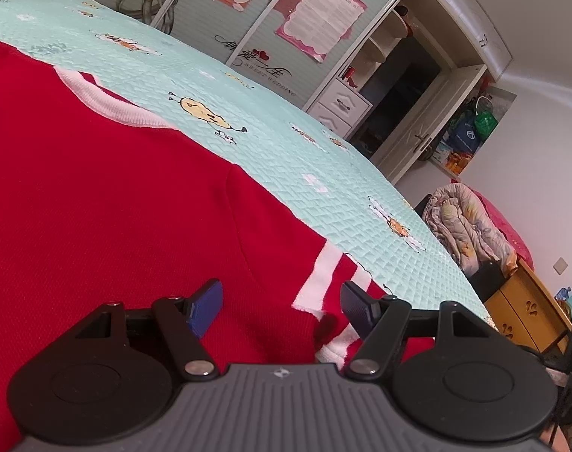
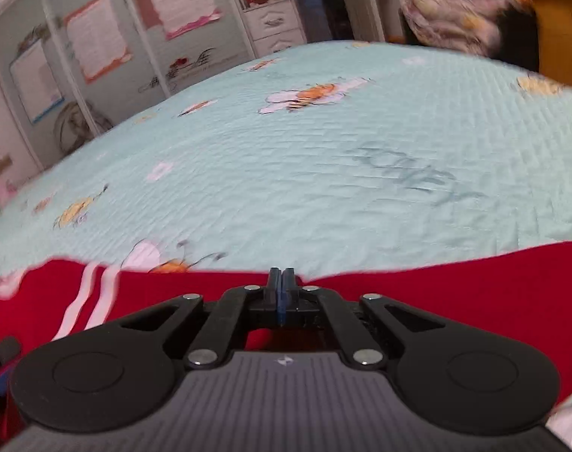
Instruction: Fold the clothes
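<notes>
Left wrist view: left gripper (image 1: pixel 282 305) is held wide open over red shirt (image 1: pixel 109 203), spread on bedspread (image 1: pixel 286 150), striped cuff at 3 o'clock. Right gripper (image 2: pixel 282 282) is seen closed on shirt edge.

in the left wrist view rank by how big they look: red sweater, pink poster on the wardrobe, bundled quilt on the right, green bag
1. red sweater, though it lies nearest the camera
2. pink poster and bundled quilt: look alike, unranked
3. green bag
</notes>
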Tool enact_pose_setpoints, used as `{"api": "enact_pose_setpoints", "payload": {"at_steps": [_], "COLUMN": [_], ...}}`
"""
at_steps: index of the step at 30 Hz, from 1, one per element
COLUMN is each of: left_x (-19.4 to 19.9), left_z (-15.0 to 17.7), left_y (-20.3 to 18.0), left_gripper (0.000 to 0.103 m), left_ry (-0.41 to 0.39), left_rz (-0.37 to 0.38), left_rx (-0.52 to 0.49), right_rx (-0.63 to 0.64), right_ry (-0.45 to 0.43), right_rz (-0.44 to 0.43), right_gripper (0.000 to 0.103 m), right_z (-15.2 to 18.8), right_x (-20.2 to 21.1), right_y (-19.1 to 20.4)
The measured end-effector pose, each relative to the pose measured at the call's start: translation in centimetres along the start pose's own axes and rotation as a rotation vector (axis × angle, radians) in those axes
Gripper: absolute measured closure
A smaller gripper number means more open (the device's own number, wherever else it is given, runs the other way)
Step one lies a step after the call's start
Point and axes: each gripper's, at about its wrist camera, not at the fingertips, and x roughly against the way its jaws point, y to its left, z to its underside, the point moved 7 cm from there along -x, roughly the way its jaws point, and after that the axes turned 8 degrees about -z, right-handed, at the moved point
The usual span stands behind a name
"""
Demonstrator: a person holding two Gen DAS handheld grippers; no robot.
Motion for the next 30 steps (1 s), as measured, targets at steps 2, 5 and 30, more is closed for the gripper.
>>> {"api": "enact_pose_setpoints", "payload": {"at_steps": [2, 5, 30], "left_x": [0.0, 0.0, 0.4], "left_z": [0.0, -0.1, -1.3], "left_y": [0.1, 0.1, 2.4], "left_gripper": [0.031, 0.031, 0.037], "left_ry": [0.002, 0.011, 0.03], "left_rz": [0.003, 0.007, 0.085], "left_rx": [0.004, 0.0, 0.217], "right_rx": [0.059, 0.053, -0.074], "right_ry": [-0.001, 0.058, 0.053], "right_rz": [-0.166, -0.211, -0.396], "right_gripper": [0.081, 0.076, 0.074], "right_z": [0.2, 1.0, 1.7], "right_x": [-0.2, -2.3, -2.5], "right_y": [4.6, 6.3, 9.8]}}
